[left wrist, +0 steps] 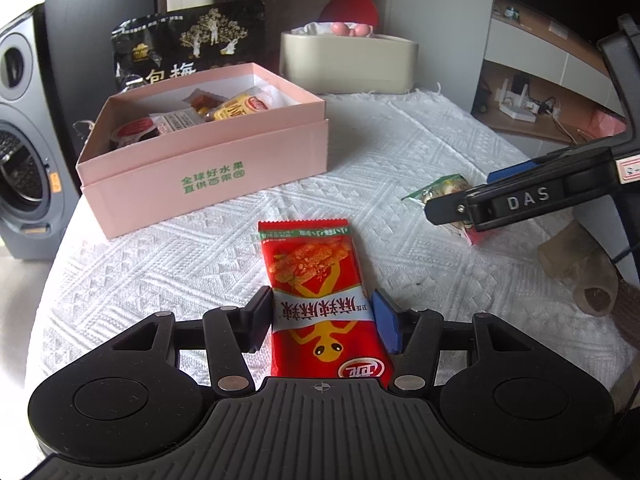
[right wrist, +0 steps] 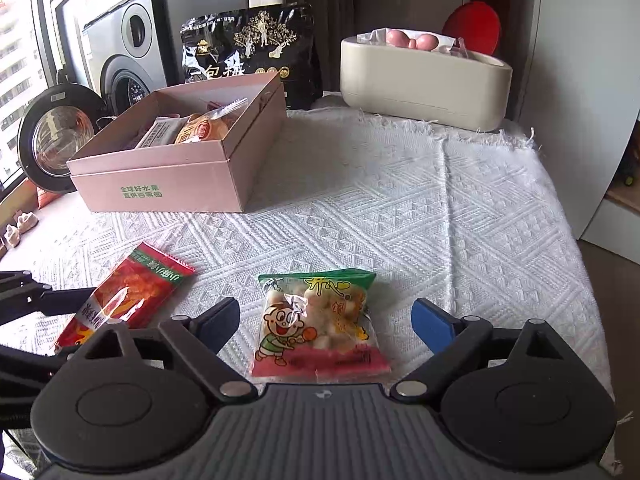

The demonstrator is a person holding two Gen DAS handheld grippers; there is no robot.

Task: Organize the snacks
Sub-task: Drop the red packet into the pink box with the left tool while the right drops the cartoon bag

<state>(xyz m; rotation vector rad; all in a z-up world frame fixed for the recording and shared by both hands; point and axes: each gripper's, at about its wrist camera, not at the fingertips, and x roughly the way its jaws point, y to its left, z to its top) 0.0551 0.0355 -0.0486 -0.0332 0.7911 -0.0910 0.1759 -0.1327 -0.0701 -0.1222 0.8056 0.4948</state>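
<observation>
Left gripper (left wrist: 323, 316) clamped on red packet (left wrist: 316, 292), pads pressed to both long edges, packet jutting ahead over cloth (left wrist: 400, 152). Right gripper (right wrist: 325, 322) wide, fingers apart from green bag (right wrist: 320, 326) lying flat between them. Pink box (right wrist: 176, 168), already part-filled, ahead and left of both tools, well apart.

Risks, judged: slick film slips from pads on lift; packet's free end catches box wall on entry; right fingers closing low snag cloth or crush puffed bag; tools near each other, may clash on shared path to box.
</observation>
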